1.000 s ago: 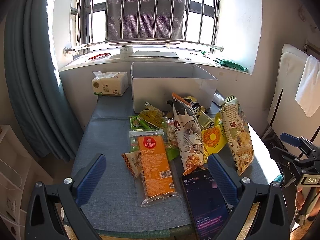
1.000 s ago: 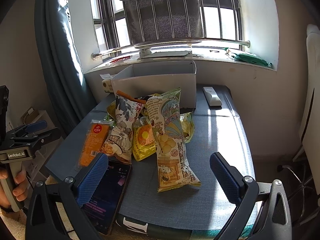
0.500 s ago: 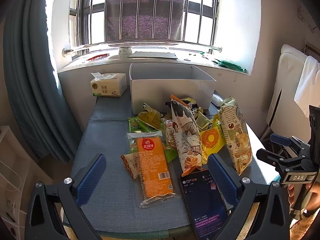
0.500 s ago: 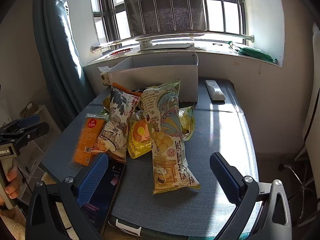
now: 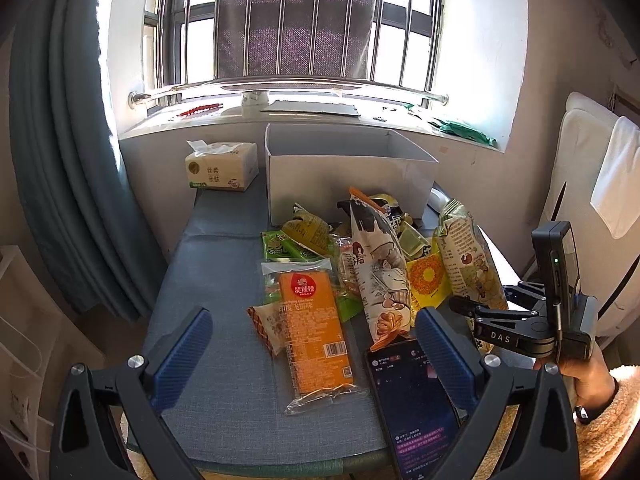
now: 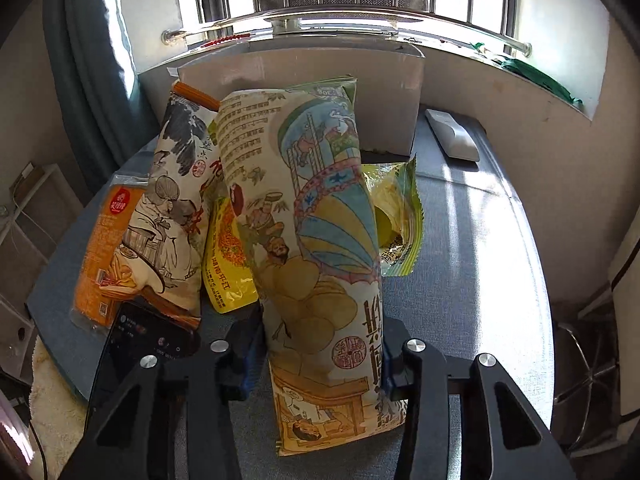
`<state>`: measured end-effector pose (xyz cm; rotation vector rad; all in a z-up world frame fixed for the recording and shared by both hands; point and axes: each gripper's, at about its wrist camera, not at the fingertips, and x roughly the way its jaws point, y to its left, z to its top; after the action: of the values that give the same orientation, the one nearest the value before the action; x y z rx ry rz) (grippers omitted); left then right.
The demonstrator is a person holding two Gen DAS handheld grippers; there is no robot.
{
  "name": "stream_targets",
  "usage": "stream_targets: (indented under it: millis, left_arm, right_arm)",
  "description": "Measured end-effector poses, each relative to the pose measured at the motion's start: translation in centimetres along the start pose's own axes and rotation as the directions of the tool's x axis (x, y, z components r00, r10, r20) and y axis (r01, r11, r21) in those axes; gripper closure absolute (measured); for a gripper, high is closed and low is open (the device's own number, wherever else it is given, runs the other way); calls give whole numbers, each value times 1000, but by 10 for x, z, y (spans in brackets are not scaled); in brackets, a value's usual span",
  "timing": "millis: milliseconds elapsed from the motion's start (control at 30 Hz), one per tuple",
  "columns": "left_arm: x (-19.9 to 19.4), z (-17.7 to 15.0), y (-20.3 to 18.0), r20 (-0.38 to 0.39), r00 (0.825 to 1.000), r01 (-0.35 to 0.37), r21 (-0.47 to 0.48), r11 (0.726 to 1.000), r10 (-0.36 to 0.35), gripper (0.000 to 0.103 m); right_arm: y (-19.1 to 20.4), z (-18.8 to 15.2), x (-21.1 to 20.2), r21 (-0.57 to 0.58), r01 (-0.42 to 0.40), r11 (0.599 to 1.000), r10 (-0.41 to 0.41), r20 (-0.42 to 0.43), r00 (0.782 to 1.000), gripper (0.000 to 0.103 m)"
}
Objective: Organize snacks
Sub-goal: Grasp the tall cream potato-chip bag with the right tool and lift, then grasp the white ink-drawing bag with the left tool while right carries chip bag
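Advanced from open hover, right gripper (image 6: 324,360) now clamps the illustrated puffed snack bag (image 6: 316,240); left gripper (image 5: 312,354) gapes; only left view shows tissue pack (image 5: 221,166).

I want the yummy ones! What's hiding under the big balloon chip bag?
The balloon chip bag leans on a yellow packet and a green-edged packet, both partly covered. The blue table lies below. Anything deeper is hidden.

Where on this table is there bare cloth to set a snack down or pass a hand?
Bare blue cloth lies left of the orange packet, running back to the tissue pack. More lies right of the tall chip bag, up to the white remote. It is crowded in front of the white box, where the snacks pile together, with the phone at the near edge.
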<state>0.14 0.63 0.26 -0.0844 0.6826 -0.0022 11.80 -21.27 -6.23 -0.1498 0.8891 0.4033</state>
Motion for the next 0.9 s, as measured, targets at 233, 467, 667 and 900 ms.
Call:
stream_targets:
  millis: [233,467,667,900]
  left_arm:
    - [9,3,-5,-15,999,33,11,999,-33,0]
    - [48,20,-32,-63,994,99,66,993,-94,0]
    - [114,37,-57,-178,978,131,101,986,-112,1]
    - [166,28,-68,-273,961,81,126,989,-45,49]
  right_arm:
    - [-12,-3,-28,50,-41,998,38,47,998,61]
    - [-32,-5,-81,127,-89,988,69,157,985,61]
    - [-36,-20,-102,155,-109,982,76,206,975,61]
    - [-37,-35,-104,163,-117,980,83,205,975,61]
